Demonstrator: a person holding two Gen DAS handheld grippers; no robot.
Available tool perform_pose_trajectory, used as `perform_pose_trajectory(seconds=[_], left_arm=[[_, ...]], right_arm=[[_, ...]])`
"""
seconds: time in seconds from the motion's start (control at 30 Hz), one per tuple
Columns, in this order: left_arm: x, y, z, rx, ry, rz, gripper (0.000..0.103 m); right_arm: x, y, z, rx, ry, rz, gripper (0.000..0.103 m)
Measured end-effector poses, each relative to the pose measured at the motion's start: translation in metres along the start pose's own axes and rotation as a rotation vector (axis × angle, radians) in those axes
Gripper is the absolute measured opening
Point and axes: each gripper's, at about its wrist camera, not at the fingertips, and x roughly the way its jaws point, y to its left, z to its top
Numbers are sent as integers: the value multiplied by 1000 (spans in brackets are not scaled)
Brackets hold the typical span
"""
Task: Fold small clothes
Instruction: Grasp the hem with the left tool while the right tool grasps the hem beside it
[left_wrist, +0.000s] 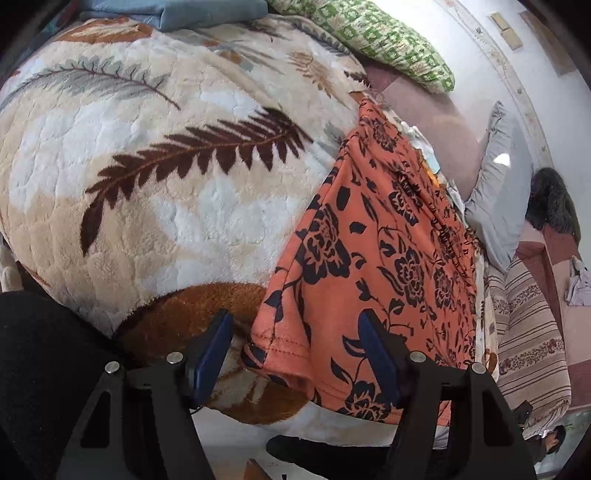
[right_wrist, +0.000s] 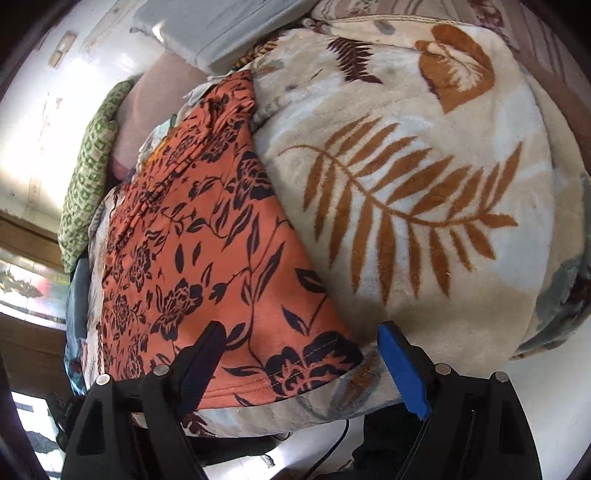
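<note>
An orange garment with a black flower print (left_wrist: 376, 266) lies spread flat on a fleece blanket with leaf patterns (left_wrist: 155, 192). My left gripper (left_wrist: 295, 347) is open, its blue-padded fingers straddling the garment's near left hemmed corner without pinching it. In the right wrist view the same garment (right_wrist: 192, 258) lies on the blanket (right_wrist: 424, 221). My right gripper (right_wrist: 303, 358) is open, its fingers on either side of the garment's near right hemmed corner.
A green patterned pillow (left_wrist: 388, 40) and a folded blue-grey cloth (left_wrist: 173, 14) lie at the far end. A grey pillow (left_wrist: 498, 192) and a striped cloth (left_wrist: 528, 339) lie to the right. More small clothes peek out beyond the orange garment (right_wrist: 162, 133).
</note>
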Motion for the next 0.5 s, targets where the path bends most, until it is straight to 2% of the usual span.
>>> perform_pose_trajectory(seconds=[0.07, 0.17, 0.23, 0.27, 0.3, 0.33, 0.5], left_arm=[[-3, -4, 2, 36, -20, 3, 70], [10, 4, 6, 16, 26, 4, 67], [14, 14, 7, -29, 47, -5, 43], [12, 16, 8, -38, 47, -19, 35], [13, 18, 9, -41, 62, -51, 20], [14, 19, 9, -45, 77, -71, 14], [16, 18, 8, -45, 86, -66, 14]], right_arm=[[6, 6, 0, -34, 31, 6, 86], [8, 7, 2, -28, 33, 50, 86], [7, 5, 3, -11, 32, 85, 85], [6, 4, 3, -4, 32, 94, 85], [5, 3, 2, 1, 29, 107, 82], [5, 3, 2, 6, 29, 128, 79], [8, 3, 2, 16, 42, 160, 73]])
